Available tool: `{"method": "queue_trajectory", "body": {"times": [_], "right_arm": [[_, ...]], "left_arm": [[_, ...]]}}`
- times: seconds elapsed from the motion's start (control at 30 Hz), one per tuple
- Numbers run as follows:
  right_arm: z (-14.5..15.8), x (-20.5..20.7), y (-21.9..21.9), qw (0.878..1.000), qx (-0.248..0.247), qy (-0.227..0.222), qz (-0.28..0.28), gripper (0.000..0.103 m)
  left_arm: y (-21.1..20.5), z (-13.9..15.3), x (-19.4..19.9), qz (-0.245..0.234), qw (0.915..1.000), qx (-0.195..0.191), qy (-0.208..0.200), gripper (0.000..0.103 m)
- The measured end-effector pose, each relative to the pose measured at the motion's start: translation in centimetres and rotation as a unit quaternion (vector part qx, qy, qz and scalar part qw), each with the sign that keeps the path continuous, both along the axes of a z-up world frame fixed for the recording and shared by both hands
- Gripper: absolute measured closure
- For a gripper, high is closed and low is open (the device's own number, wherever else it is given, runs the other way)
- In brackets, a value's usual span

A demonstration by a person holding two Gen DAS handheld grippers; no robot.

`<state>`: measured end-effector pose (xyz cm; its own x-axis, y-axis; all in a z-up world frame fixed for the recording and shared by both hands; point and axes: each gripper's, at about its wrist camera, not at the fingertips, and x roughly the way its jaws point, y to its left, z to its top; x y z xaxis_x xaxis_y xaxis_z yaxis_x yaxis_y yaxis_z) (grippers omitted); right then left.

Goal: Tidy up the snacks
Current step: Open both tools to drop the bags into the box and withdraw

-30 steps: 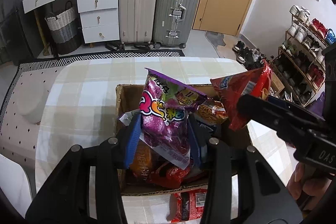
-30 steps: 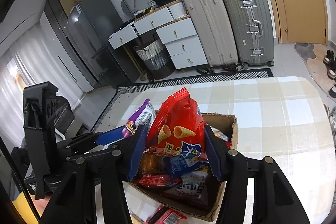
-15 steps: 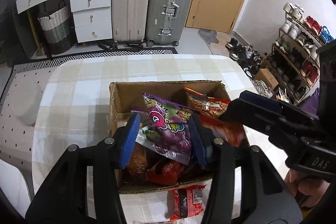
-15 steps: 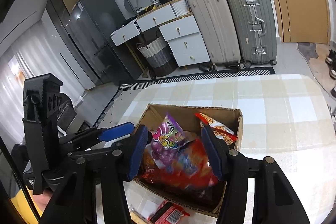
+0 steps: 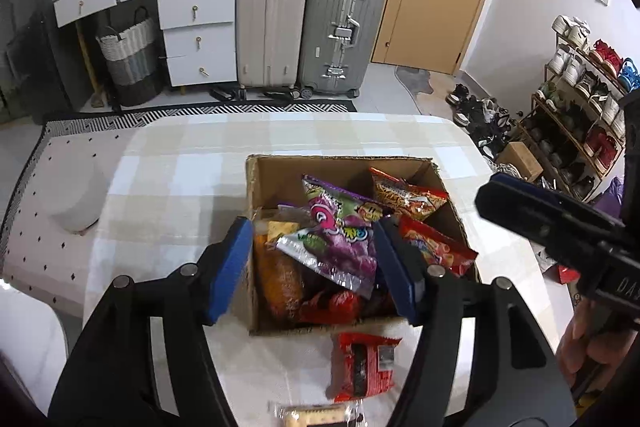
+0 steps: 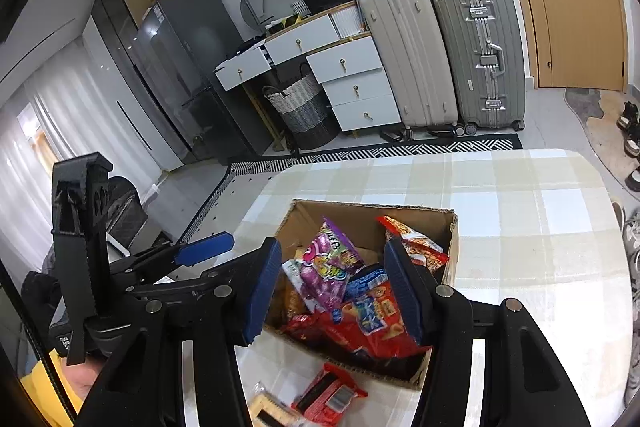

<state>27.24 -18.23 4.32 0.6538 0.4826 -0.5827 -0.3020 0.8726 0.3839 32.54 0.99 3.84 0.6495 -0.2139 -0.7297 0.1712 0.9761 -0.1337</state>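
A cardboard box (image 5: pixel 340 165) (image 6: pixel 294 223) on the checked table holds several snack bags. A purple bag (image 5: pixel 340 239) (image 6: pixel 328 267) lies on top, a red chip bag (image 5: pixel 436 247) (image 6: pixel 372 319) beside it, an orange-red bag (image 5: pixel 404 191) (image 6: pixel 416 243) at the back. My left gripper (image 5: pixel 314 271) is open and empty, raised above the box's near side. My right gripper (image 6: pixel 334 291) is open and empty above the box. A small red packet (image 5: pixel 364 367) (image 6: pixel 328 393) and a cracker pack (image 5: pixel 312 415) (image 6: pixel 268 409) lie on the table in front of the box.
The table's checked cloth (image 5: pixel 180 187) (image 6: pixel 520 227) extends around the box. A white round stool (image 5: pixel 76 199) stands left of the table. Suitcases (image 5: pixel 308 27), drawers (image 5: pixel 196 39), a woven basket (image 5: pixel 128 59) and a shoe rack (image 5: pixel 580 115) line the room.
Both grippers let go of their bags: the purple bag and the red chip bag dropped into the box. Both grippers then drew back and up, open.
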Motion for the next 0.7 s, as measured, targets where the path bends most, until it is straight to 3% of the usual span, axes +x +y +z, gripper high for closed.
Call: {"method": "queue_trajectory", "body": {"times": [0.07,0.17,0.5,0.63,0.7], "right_arm": [[0.9,-0.8,0.1,1.0,-0.002,-0.006,0.001,0.047],[2.5,-2.4,0.3,1.0,-0.006,-0.018,0.003,0.047],[9.3,-10.8,0.8,0.997,-0.015,-0.075,0.01,0.047],[11.0,-14.7,0.9,0.995,-0.014,-0.101,0.012,0.047],[11.4,-17.1,1.0,0.993,-0.011,-0.116,0.012,0.04]], "left_arm": [[0.2,0.7,-1.1,0.006,1.0,0.001,-0.007,0.031],[0.4,2.4,-3.4,0.014,0.9996,0.004,-0.024,0.026],[0.4,9.2,-12.6,0.021,0.9969,0.01,-0.075,0.021],[0.5,11.7,-17.6,0.023,0.9944,0.012,-0.103,0.01],[0.7,12.9,-20.5,0.025,0.9925,0.007,-0.12,0.0]]}}
